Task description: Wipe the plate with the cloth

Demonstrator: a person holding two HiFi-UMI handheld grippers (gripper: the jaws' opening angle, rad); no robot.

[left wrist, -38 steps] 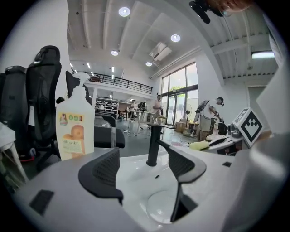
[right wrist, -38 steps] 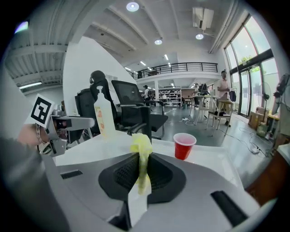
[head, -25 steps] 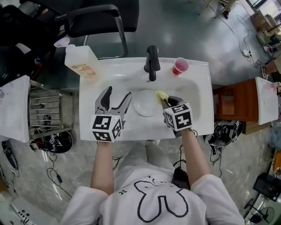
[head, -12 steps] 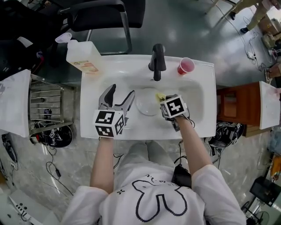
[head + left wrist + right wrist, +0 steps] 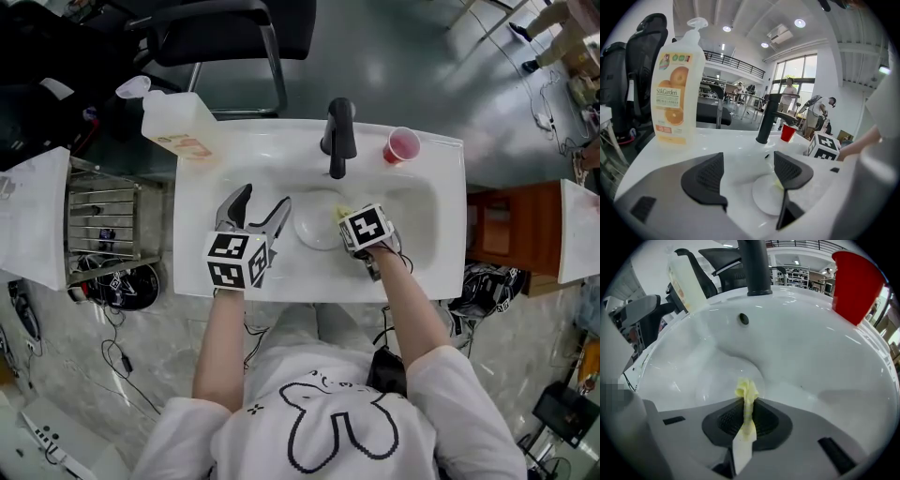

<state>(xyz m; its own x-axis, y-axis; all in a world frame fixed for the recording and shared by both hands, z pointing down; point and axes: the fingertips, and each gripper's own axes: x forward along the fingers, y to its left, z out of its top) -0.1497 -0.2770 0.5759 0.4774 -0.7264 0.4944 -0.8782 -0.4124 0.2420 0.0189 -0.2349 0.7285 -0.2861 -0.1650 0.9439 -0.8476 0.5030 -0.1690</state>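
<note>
Right gripper view: right gripper [image 5: 748,420] clamped on yellow cloth [image 5: 746,392], tuft protruding forward, apparently for wiping; white plate [image 5: 314,228] flat in sink [image 5: 422,214], just ahead; left gripper [image 5: 749,174] jaws apart, empty, beside plate.

Glossy white sink [image 5: 431,234], soft cloth [image 5: 746,394]

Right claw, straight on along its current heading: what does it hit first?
Likely the white plate lying in the sink, just beyond the cloth pinched by the right claw; depth is unclear.
</note>
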